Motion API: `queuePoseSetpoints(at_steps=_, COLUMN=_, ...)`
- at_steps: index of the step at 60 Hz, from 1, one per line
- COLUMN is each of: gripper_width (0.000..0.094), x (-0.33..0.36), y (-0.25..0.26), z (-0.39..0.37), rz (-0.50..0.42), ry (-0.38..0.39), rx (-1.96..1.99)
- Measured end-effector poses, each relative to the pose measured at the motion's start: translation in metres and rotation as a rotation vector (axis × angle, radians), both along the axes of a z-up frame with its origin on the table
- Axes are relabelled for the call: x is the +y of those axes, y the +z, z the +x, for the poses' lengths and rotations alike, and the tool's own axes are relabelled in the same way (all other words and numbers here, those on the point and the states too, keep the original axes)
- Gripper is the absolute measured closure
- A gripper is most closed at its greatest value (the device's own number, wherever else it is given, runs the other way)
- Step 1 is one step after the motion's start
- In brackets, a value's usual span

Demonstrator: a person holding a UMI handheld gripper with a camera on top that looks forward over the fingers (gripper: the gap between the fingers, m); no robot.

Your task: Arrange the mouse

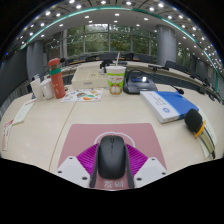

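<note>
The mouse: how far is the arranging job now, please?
Done: the mouse lies on the pink mat, so it seems to have reached a place. In hand: it sits between the fingers of the gripper, whose pads are close at each side; whether they press is unclear. Left: confirming the release and drawing back, probably.

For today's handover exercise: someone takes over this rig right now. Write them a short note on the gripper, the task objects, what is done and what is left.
Gripper: shut on the dark grey computer mouse; both purple pads press its sides.
Mouse: over the near part of the pink rectangular mouse mat on the pale table; lifted or resting, cannot tell.
Done: mouse gripped.
Left: probably square it on the mat and release.
</note>
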State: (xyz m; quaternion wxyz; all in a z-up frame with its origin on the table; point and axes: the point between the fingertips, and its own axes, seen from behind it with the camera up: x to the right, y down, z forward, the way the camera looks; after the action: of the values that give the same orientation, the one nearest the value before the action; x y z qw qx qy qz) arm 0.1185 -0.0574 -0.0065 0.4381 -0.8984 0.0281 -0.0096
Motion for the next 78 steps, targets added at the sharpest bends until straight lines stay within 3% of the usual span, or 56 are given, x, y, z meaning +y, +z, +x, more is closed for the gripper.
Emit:
queuePoseSetpoints(at_steps=5, gripper_width=0.0411, x=-0.005, y=-0.005, z=0.002, rz=-0.033, ry=-0.017, rx=0.021)
queuePoseSetpoints(at_steps=10, gripper_width=0.0059, x=-0.012, y=0.002, z=0.0, rz=-0.044, ry=-0.027, rx=0.021)
queuePoseSetpoints(at_steps=13, gripper_width=0.0094, x=-0.019, y=0.012, z=-0.002, rz=-0.035, ry=-0.03, rx=0.012)
queuePoseSetpoints(at_steps=24, gripper_width=0.008, x=-0.066, y=0.067, z=-0.016, rz=-0.015, ry=-0.057, rx=-0.039)
queuePoseSetpoints(at_steps=48, gripper_width=0.008, x=-0.25, y=0.181, z=-0.063, rz=0.049, ry=-0.091, rx=-0.089)
queuePoseSetpoints(at_steps=62, gripper_width=0.008, x=-0.319, y=0.218, z=-0.082, rz=0.089, ry=-0.081, rx=-0.107)
queuePoseSetpoints(at_steps=78, gripper_width=0.0081, x=-0.344, y=0.229, z=-0.09, rz=0.099, ry=-0.087, rx=-0.081)
